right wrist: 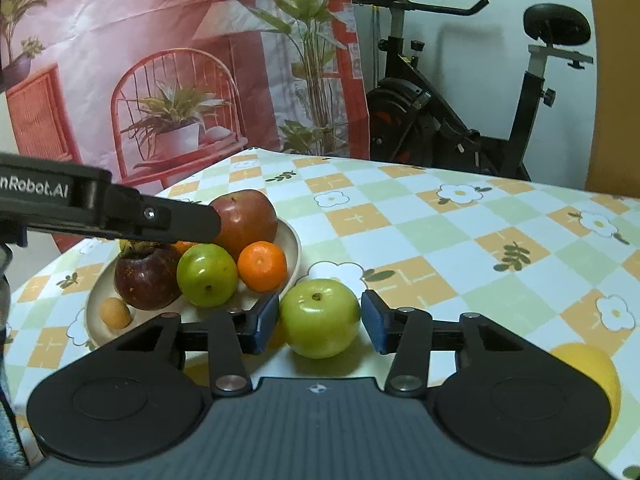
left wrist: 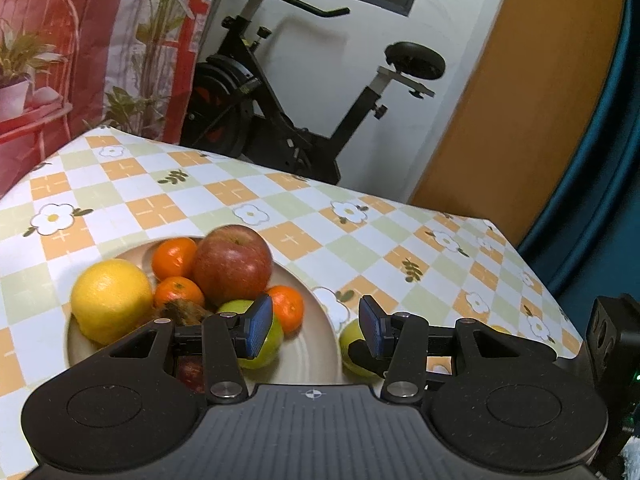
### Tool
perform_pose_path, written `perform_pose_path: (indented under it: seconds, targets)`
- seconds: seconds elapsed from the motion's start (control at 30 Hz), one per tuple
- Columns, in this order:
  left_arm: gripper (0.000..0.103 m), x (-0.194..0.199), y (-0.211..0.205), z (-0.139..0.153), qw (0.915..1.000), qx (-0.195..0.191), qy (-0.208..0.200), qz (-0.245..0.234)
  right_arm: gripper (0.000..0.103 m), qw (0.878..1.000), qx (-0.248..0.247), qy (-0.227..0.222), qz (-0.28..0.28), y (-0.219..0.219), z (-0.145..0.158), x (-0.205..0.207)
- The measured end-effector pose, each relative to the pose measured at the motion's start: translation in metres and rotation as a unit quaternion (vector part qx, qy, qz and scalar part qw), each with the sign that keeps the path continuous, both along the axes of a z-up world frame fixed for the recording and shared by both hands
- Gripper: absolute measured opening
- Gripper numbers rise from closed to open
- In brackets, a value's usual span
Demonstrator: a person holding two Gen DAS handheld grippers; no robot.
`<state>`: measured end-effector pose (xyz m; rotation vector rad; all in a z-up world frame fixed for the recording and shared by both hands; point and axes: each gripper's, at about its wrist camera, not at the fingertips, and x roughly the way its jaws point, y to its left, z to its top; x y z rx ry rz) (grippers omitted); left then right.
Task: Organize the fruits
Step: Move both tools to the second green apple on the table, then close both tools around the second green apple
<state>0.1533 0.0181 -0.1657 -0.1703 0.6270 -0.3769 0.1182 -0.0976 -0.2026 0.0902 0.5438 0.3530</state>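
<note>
1. Worktop (right wrist: 460,240), checked floral cloth. Cream plate (right wrist: 294,240) at its left, heaped with fruit.
2. On the plate, right wrist view: red apple (right wrist: 250,216), orange mandarin (right wrist: 262,266), green apple (right wrist: 207,275), dark mangosteen-like fruit (right wrist: 146,280), small apricot-coloured fruit (right wrist: 115,313). Left wrist view adds a large yellow citrus (left wrist: 110,300) on the plate's left edge and two more mandarins (left wrist: 174,258) behind the red apple.
3. A second green apple (right wrist: 320,318) sits on the cloth, just beside the plate's rim, stem pit up.
4. Right gripper (right wrist: 320,322): jaws stand on either side of this apple. The left pad looks to be touching its skin, the right pad shows a sliver of gap; probably not clamped, though the view is close. No lift visible.
5. Left gripper (left wrist: 316,328): released, nothing between the pads, hovering over the plate's right edge. Its body hides the near part of the plate and a dark red fruit under it.
6. A yellow fruit (right wrist: 592,372) at lower right is cut off by the right gripper's housing.
7. The left gripper's arm crosses the right wrist view, hiding fruit behind it.
</note>
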Motion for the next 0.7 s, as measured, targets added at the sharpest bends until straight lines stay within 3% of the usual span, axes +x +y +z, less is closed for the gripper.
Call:
perform_pose_path:
  seconds: [0.27, 0.47, 0.7]
  targets:
    - [0.050, 0.009, -0.013, -0.012, 0.9980, -0.018, 0.044, -0.041, 0.048, 1.000, -0.014, -0.004, 0.009, -0.004, 0.001, -0.026]
    - [0.050, 0.020, -0.037, -0.026, 0.9943, -0.009, 0.074, -0.076, 0.047, 1.000, -0.007, 0.004, 0.006, -0.011, -0.002, -0.044]
    - [0.052, 0.023, -0.044, -0.031, 0.9926, -0.020, 0.081, -0.088, 0.047, 1.000, 0.002, 0.011, 0.006, -0.016, -0.003, -0.051]
